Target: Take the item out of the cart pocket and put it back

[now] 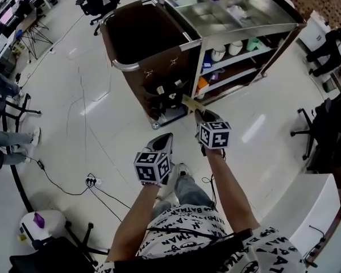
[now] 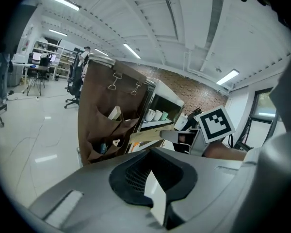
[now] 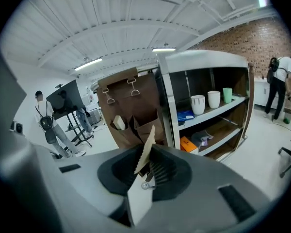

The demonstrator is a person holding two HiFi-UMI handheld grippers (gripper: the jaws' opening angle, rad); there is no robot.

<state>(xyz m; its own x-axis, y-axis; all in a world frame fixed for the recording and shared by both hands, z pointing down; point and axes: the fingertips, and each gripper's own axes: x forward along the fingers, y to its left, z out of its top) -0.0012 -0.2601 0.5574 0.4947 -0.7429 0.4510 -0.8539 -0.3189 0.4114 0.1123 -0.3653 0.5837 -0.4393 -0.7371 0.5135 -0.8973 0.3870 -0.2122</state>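
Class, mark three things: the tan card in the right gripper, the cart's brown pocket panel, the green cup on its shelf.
tan card [image 3: 145,148]: right gripper view, its middle, above the jaws.
brown pocket panel [image 3: 136,106]: right gripper view, bare fabric below the clips.
green cup [image 3: 227,94]: right gripper view, its side.

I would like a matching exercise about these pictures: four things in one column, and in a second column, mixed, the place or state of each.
1. right gripper
2. left gripper
3. white cups
4. orange box

A. on the lower shelf
B. holds nothing
C. on the upper shelf
D. shut on the tan card

Pairs: 1-D, 2-B, 3-C, 4-A
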